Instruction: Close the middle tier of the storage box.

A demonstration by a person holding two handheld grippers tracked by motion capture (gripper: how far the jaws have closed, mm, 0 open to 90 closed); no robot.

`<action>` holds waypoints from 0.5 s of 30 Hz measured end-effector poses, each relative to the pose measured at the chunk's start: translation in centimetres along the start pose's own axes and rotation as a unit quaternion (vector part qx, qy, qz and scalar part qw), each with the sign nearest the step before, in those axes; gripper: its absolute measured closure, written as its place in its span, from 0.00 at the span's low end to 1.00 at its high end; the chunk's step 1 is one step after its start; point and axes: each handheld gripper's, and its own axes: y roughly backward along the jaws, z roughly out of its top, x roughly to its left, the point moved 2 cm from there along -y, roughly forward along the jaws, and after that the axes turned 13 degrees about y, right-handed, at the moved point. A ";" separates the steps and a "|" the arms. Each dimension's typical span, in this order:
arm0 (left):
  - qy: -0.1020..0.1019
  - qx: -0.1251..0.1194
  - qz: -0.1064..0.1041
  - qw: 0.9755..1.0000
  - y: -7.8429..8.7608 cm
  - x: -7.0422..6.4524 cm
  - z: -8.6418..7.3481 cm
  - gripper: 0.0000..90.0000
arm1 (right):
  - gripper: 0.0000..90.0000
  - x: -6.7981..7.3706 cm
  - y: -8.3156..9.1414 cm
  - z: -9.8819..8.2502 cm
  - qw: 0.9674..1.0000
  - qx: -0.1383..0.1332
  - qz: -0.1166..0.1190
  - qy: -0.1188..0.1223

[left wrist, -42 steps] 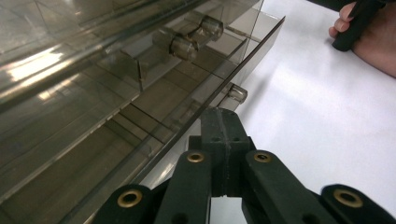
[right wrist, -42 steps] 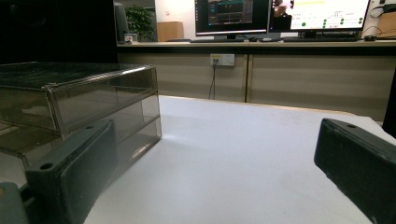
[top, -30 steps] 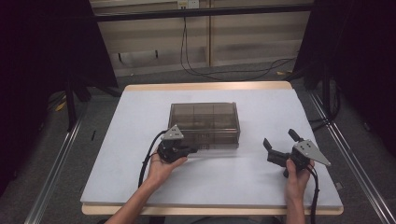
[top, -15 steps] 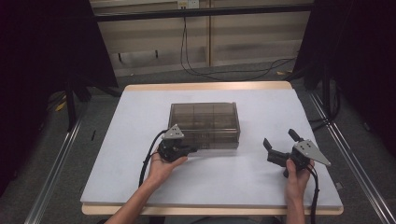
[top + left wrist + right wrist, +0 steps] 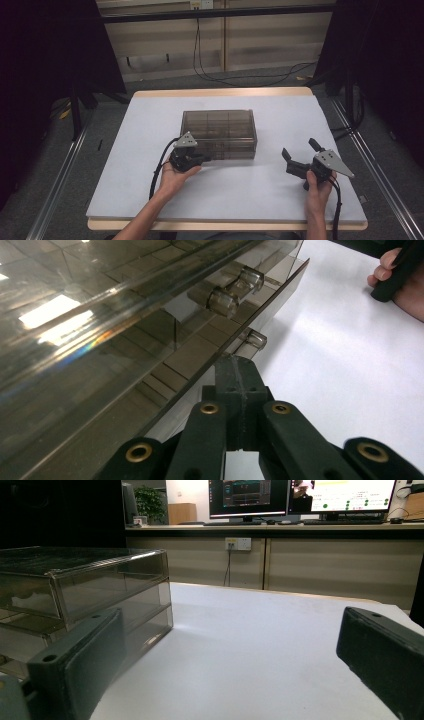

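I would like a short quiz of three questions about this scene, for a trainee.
1. True or false: the right gripper touches the clear drawer box.
2. Which gripper has its fingers closed at the box's front edge? A) left B) right
3. Fill in: the box stands on a ____ table.

Key: 1 false, it is open and apart from the box. 2 A, the left gripper. 3 white.
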 end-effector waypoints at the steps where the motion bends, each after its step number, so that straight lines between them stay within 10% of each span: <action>1: 0.002 0.000 0.000 1.000 0.0 0.0 0.0 1.00 | 0.00 0.0 0.0 0.0 1.000 0.000 0.000 0.001; 15: 0.001 -0.001 0.006 1.000 -0.1 0.1 0.1 1.00 | 0.00 0.0 0.0 0.0 1.000 0.000 0.001 0.001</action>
